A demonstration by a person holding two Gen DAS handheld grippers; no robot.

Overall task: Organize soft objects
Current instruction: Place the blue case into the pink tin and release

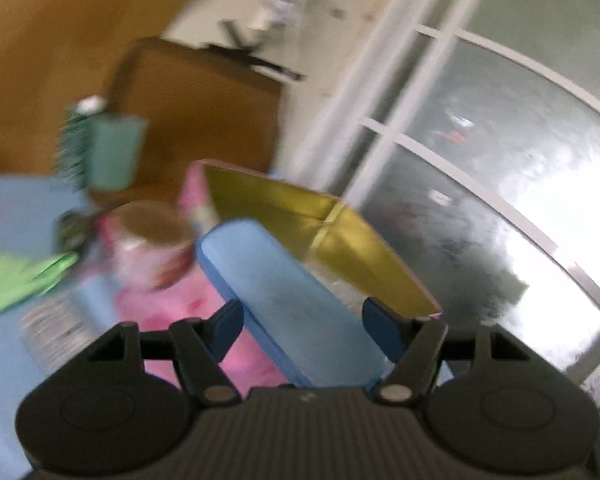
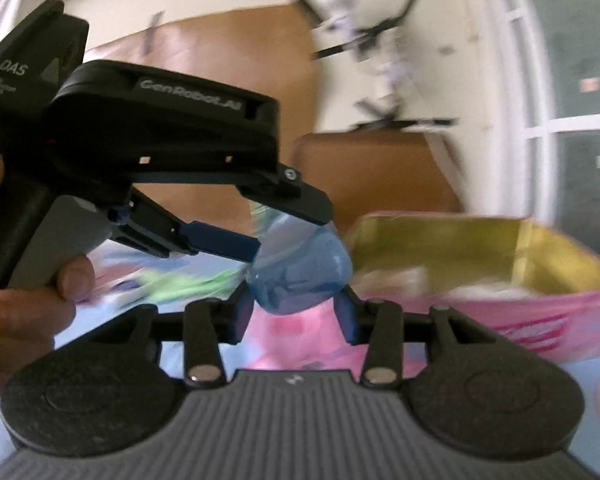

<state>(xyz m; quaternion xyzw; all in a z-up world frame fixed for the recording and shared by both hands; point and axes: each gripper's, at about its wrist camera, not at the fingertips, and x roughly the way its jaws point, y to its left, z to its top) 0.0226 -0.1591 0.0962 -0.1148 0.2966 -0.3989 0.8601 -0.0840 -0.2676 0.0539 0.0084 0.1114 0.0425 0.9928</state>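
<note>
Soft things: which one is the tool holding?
The blue sponge, between the left tool's fingers. The green cloth and pink cloth lie loose.
</note>
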